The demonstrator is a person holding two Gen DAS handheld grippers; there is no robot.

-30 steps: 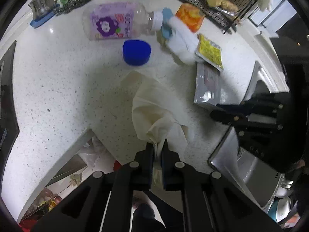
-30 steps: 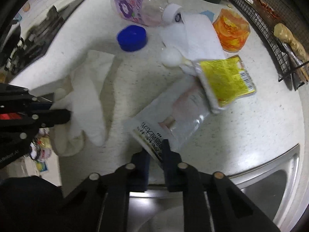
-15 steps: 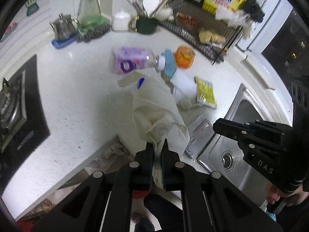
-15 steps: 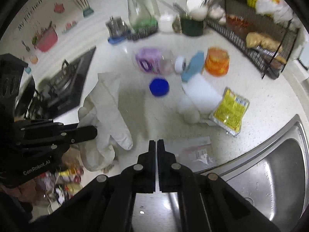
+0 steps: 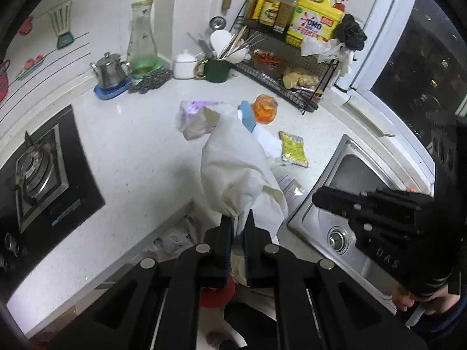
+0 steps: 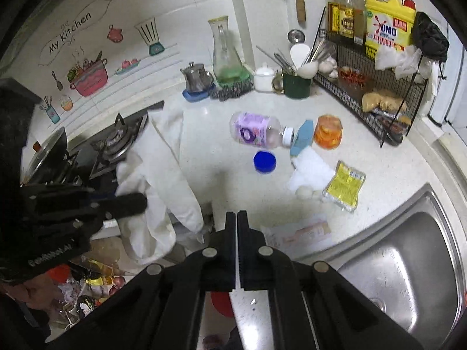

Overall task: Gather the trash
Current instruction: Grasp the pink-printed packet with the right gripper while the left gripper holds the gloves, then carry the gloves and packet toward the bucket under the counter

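Note:
My left gripper [image 5: 239, 218] is shut on a crumpled cream-white cloth-like sheet [image 5: 236, 169] and holds it up above the counter's front edge; it also shows in the right wrist view [image 6: 163, 180]. My right gripper [image 6: 236, 218] is shut and empty, raised above the counter; a silver pouch [image 6: 297, 233] lies flat just beyond it near the sink. On the counter lie a purple bottle [image 6: 256, 129], a blue cap [image 6: 264, 161], a white tissue [image 6: 309, 172], a yellow packet [image 6: 346, 185] and an orange cup [image 6: 328, 131].
A steel sink [image 6: 402, 256] is at the right, a gas stove [image 5: 38, 172] at the left. A wire rack [image 6: 376, 87] with bottles, a green mug [image 6: 296, 86], a kettle [image 6: 197, 80] and a glass jug [image 6: 227, 55] line the back wall. Trash lies below the counter [image 6: 87, 283].
Both grippers rose and pulled back from the counter. The left lifted the white sheet off the surface. The right let go of the silver pouch, which stays on the counter, and closed empty.

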